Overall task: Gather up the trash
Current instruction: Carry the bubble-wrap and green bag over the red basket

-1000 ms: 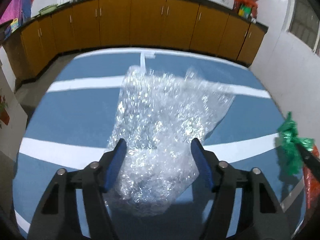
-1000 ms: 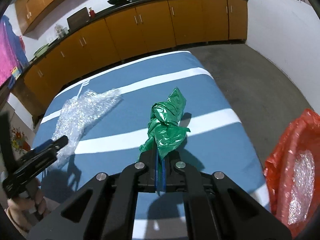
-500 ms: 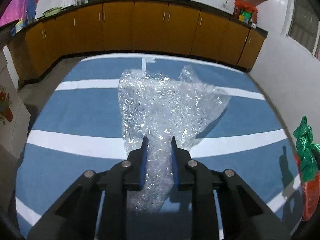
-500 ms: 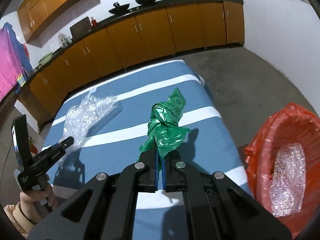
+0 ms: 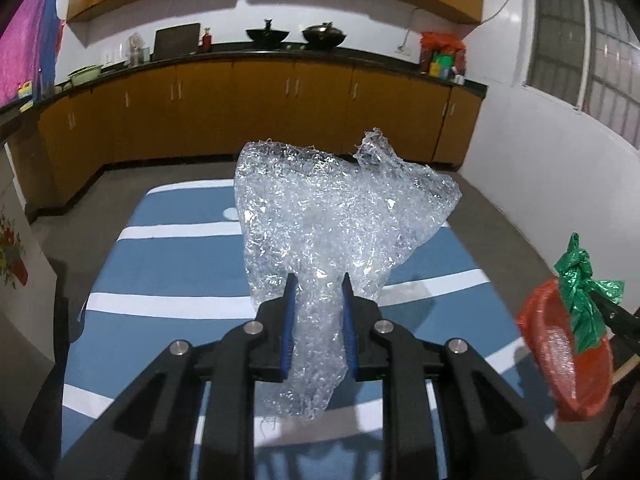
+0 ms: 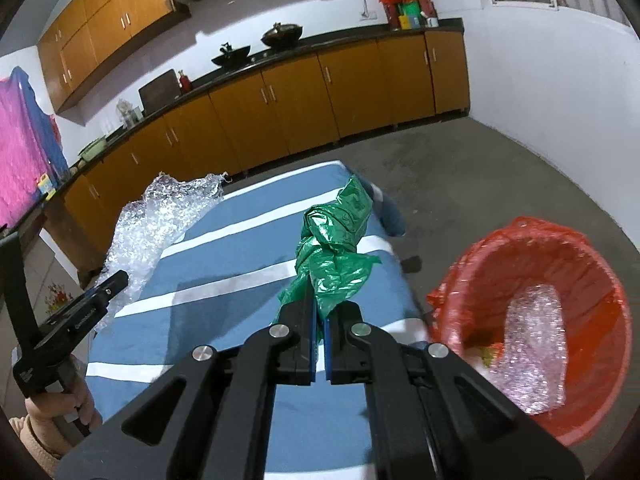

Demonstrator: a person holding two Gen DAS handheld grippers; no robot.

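A crumpled sheet of clear bubble wrap (image 5: pixel 328 220) hangs in the air above the blue striped table (image 5: pixel 168 256), pinched at its lower part by my left gripper (image 5: pixel 317 280), which is shut on it. The same bubble wrap (image 6: pixel 160 220) and the left gripper (image 6: pixel 116 280) show at the left of the right wrist view. My right gripper (image 6: pixel 318 304) is shut on a twisted green plastic bag (image 6: pixel 336 236), held above the table's right edge. The green bag (image 5: pixel 580 280) also appears beside the red bin (image 5: pixel 576 364).
The red-lined bin (image 6: pixel 532 256) stands on the floor right of the table, with a piece of bubble wrap (image 6: pixel 536 344) inside. Orange cabinets (image 5: pixel 260 104) under a dark counter line the far wall. A person's hand (image 6: pixel 52 412) holds the left gripper's handle.
The left gripper shut on the bubble wrap and lifted it off the table. The right gripper rose with the green bag and moved toward the red bin.
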